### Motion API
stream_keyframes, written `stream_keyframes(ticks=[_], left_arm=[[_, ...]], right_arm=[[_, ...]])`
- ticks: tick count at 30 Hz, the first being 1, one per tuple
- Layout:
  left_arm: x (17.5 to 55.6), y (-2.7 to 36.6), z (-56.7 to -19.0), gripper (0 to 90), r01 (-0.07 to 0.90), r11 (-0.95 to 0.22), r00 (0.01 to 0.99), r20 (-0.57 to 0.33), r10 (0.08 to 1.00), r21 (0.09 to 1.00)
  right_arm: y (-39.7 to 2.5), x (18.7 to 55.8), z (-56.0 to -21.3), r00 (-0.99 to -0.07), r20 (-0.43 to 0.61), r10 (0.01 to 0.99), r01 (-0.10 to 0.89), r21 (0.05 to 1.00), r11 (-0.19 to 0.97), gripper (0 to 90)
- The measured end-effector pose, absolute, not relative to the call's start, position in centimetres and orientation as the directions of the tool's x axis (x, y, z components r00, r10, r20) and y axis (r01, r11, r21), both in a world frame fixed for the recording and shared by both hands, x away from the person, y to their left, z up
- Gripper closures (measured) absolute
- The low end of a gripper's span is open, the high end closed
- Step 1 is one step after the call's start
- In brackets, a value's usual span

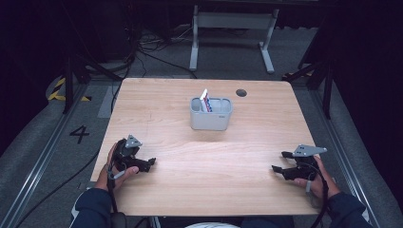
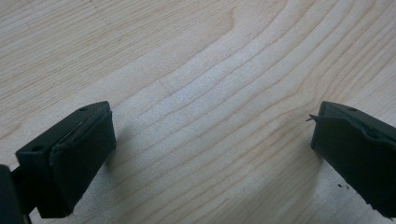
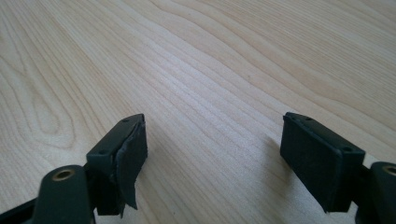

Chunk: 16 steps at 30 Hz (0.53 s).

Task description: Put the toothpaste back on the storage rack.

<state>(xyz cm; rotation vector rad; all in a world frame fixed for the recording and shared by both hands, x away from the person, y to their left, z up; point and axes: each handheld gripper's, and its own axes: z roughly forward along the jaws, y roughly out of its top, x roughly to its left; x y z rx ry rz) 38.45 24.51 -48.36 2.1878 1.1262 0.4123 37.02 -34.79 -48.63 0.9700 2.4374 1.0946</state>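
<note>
So I had both grippers parked low at the near edge of the bench [image 1: 204,156]. Left gripper [image 1: 148,164] sat at the near-left corner, jaws spread wide with nothing between them, just bare wood grain in its own view. Right gripper [image 1: 280,161] was over at the near-right, same deal, jaws wide apart and empty. The only thing out there was a grey bin [image 1: 211,114] standing upright around the middle of the bench, well apart from both grippers, with a white carton [image 1: 205,100] poking out of its left side, tilted.
</note>
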Motion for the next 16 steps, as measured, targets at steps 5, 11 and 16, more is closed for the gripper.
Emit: stream_keyframes(ticks=[5, 11, 16], left_arm=[[38.46, 24.5, -48.35, 0.1, 0.614, -0.429, 0.583, -0.013, 0.813, 0.662], [38.47, 24.49, -48.36, 0.1, 0.614, -0.429, 0.582, -0.013, 0.813, 0.662], [38.47, 24.49, -48.36, 0.1, 0.614, -0.429, 0.582, -0.013, 0.813, 0.663]], right_arm=[[-34.78, 37.04, -48.62, -0.729, 0.005, 0.684, 0.458, 0.746, 0.483, 22.8], [-34.78, 37.05, -48.63, -0.732, 0.005, 0.682, 0.457, 0.746, 0.485, 22.3], [-34.79, 37.06, -48.62, -0.733, 0.003, 0.68, 0.456, 0.744, 0.488, 22.1]])
